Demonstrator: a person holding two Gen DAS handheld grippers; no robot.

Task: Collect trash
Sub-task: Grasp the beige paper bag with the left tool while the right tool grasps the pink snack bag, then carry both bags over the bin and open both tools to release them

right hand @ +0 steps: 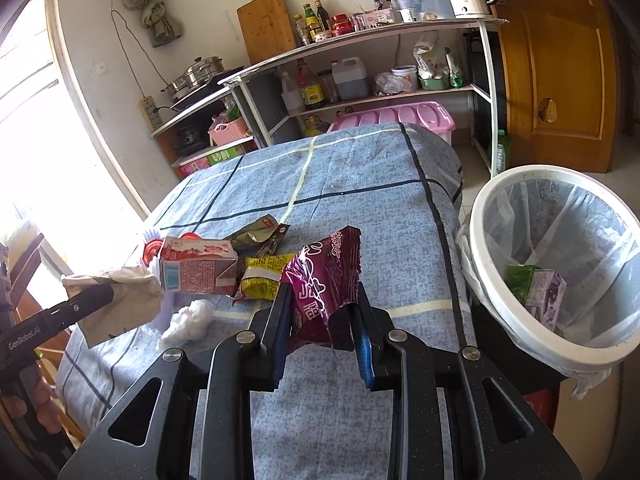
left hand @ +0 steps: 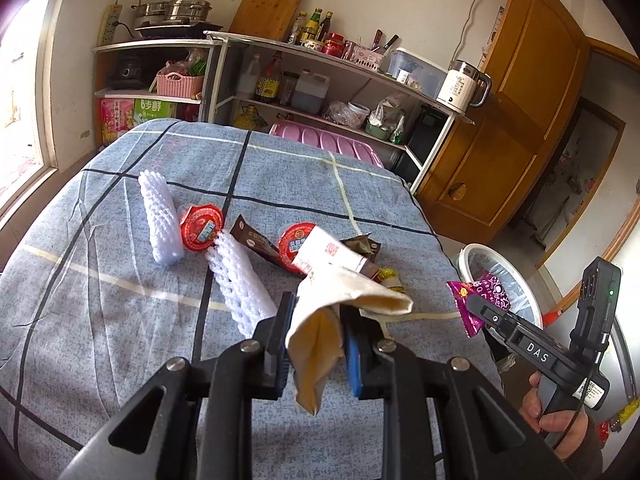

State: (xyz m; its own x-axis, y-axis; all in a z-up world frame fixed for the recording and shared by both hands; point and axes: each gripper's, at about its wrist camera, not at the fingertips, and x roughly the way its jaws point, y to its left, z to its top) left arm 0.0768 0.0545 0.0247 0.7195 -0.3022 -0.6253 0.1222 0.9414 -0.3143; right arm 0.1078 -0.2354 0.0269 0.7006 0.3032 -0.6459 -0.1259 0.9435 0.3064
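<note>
My left gripper (left hand: 318, 316) is shut on a crumpled beige paper bag (left hand: 320, 328), held above the blue checked tablecloth (left hand: 120, 312); it also shows in the right wrist view (right hand: 120, 304). My right gripper (right hand: 320, 300) is shut on a purple snack wrapper (right hand: 324, 280), held over the table's right side, left of the white trash bin (right hand: 492, 216). The wrapper also shows in the left wrist view (left hand: 476, 300). Still on the cloth are two white foam nets (left hand: 160, 216), two red-lidded cups (left hand: 202, 226), a milk carton (right hand: 196, 268), a yellow wrapper (right hand: 260, 280) and brown wrappers (left hand: 256, 240).
The bin holds a green wrapper and a small carton (right hand: 546, 292). Kitchen shelves (right hand: 360, 32) with bottles, pots and a kettle stand behind the table. A pink lidded box (right hand: 400, 116) sits behind it. A wooden door (right hand: 560, 60) is at right. A crumpled white tissue (right hand: 188, 320) lies near the front.
</note>
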